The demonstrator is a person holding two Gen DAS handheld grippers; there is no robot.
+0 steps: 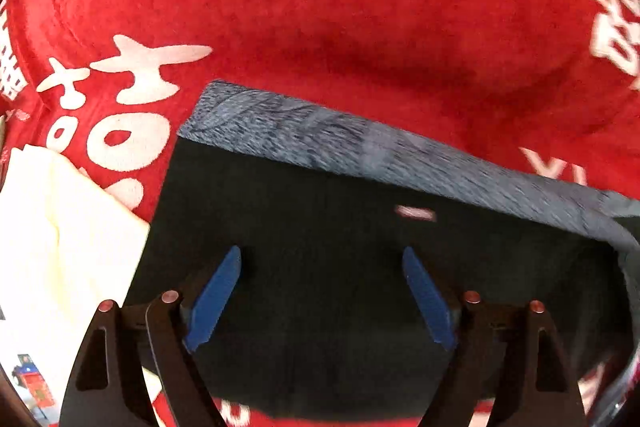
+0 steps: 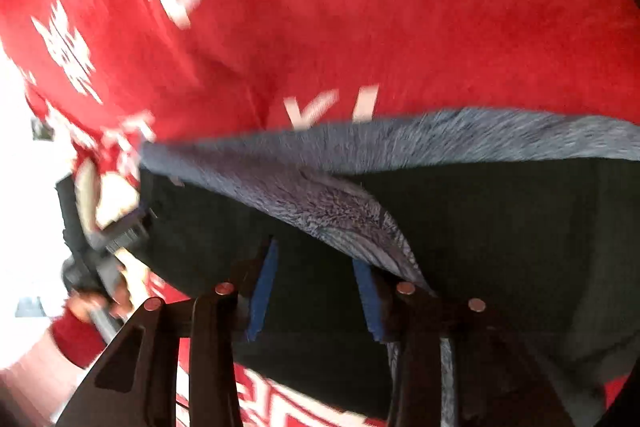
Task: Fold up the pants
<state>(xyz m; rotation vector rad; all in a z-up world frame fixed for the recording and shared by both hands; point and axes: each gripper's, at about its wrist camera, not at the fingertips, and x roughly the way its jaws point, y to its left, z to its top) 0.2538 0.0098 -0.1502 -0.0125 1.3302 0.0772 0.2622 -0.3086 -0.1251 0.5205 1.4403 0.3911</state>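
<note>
The black pants (image 1: 320, 287) lie on a red cloth, with their grey fleece lining (image 1: 360, 143) turned out along the far edge. My left gripper (image 1: 322, 259) is open just above the black fabric, blue pads wide apart, holding nothing. In the right wrist view the pants (image 2: 500, 227) fill the lower half, and a flap of grey lining (image 2: 340, 211) folds down toward the right finger. My right gripper (image 2: 316, 259) is partly open over the fabric; the lining flap touches its right pad (image 2: 370, 303). The view is blurred.
A red plush cloth with white characters (image 1: 360, 7) covers the surface. A cream-white cloth (image 1: 60, 235) lies at the left beside the pants. In the right wrist view the person's hand holding the other gripper (image 2: 104, 251) shows at the left edge.
</note>
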